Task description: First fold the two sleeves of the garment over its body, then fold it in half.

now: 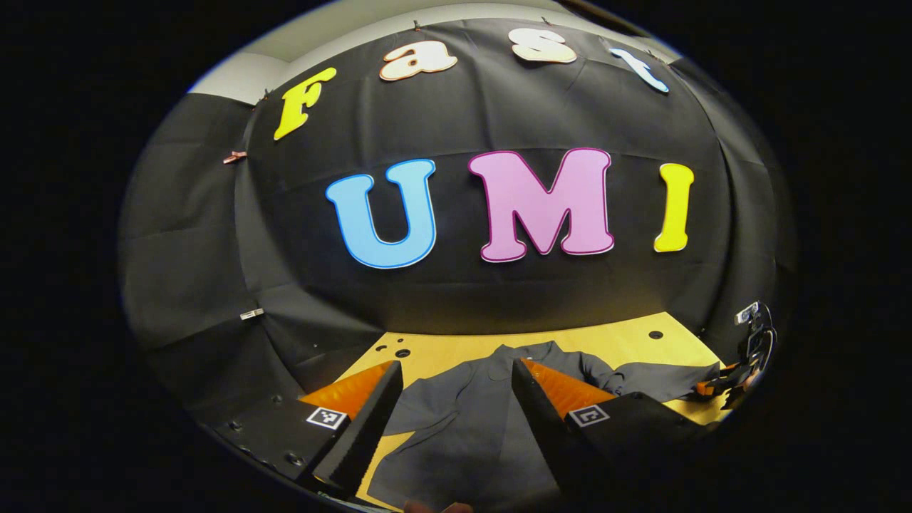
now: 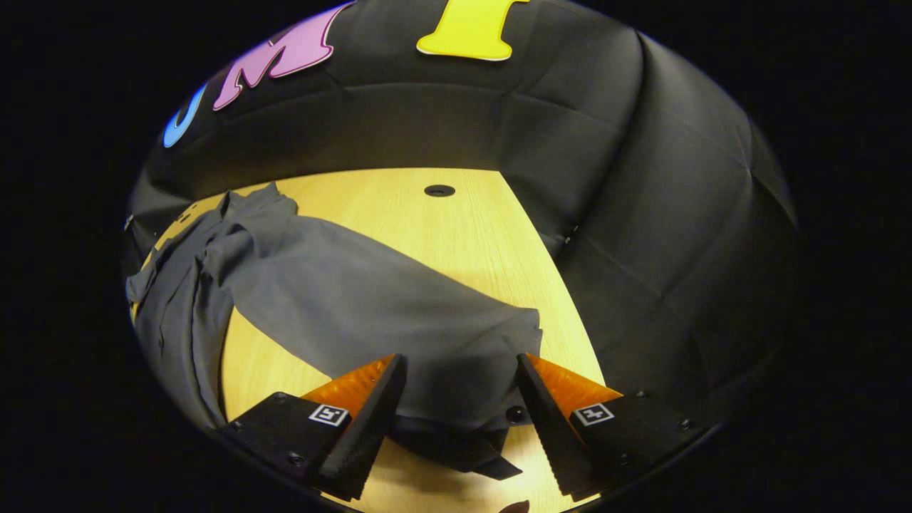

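My right gripper [image 2: 456,410] hangs spread, jaws straddling the cuff end of the sleeve [image 2: 370,299], which runs to the upper left toward the garment [image 1: 463,420] body, where my left gripper [image 1: 452,420] hovers, also spread and empty.

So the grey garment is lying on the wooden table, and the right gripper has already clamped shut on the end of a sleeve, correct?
Not quite. In the right gripper view the right gripper is open: its jaws stand wide apart on either side of the sleeve end, not pressing on it. The rest holds: the grey garment lies on the wooden table.
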The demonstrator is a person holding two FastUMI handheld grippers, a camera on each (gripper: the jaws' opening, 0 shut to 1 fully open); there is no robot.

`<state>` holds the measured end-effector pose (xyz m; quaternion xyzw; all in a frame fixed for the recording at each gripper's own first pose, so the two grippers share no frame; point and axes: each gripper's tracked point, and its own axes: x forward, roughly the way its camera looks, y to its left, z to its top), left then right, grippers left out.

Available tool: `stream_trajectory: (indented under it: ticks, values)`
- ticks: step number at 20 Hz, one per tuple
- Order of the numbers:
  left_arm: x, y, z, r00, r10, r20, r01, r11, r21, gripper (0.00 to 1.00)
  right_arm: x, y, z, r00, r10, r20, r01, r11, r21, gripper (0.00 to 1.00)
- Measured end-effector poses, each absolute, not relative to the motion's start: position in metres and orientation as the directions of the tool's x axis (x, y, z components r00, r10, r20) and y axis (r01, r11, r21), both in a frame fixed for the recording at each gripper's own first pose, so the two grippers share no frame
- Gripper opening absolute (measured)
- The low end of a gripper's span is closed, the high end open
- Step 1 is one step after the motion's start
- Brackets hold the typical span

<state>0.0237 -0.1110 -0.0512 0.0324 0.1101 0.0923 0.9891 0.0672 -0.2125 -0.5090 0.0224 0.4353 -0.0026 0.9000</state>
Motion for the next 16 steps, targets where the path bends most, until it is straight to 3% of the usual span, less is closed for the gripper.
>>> stream_trajectory:
  ticks: [5, 7, 9, 11, 14, 15, 16]
  values:
    - [0.020, -0.103, -0.056, 0.956, 0.193, -0.223, -0.177, 0.980, 0.087, 0.97, 0.066, -0.210, -0.511, 0.614, 0.015, -0.789, 0.123, 0.986, 0.114, 0.94]
    - [0.020, -0.100, -0.061, 0.956, 0.177, -0.233, -0.161, 0.983, 0.084, 0.97, 0.068, -0.194, -0.511, 0.613, 0.061, -0.788, 0.045, 0.993, 0.112, 0.54]
    - [0.021, -0.097, -0.065, 0.959, 0.153, -0.238, -0.138, 0.987, 0.077, 0.97, 0.071, -0.192, -0.511, 0.588, 0.028, -0.808, 0.005, 0.999, 0.038, 0.13]
    - [0.024, -0.089, -0.063, 0.963, 0.127, -0.236, -0.114, 0.991, 0.069, 0.97, 0.069, -0.190, -0.501, 0.574, 0.015, -0.819, 0.010, 1.000, 0.025, 0.05]
    - [0.025, -0.071, -0.059, 0.971, 0.102, -0.216, -0.087, 0.993, 0.076, 0.97, 0.078, -0.187, -0.466, 0.632, 0.019, -0.775, 0.081, 0.993, 0.090, 0.05]
    - [0.025, -0.064, -0.059, 0.974, 0.089, -0.210, -0.074, 0.994, 0.079, 0.97, 0.076, -0.192, -0.454, 0.647, -0.002, -0.763, 0.107, 0.990, 0.088, 0.14]
    - [0.023, -0.059, -0.060, 0.975, 0.077, -0.206, -0.061, 0.995, 0.082, 0.97, 0.069, -0.197, -0.445, 0.658, -0.021, -0.753, 0.128, 0.988, 0.085, 0.05]
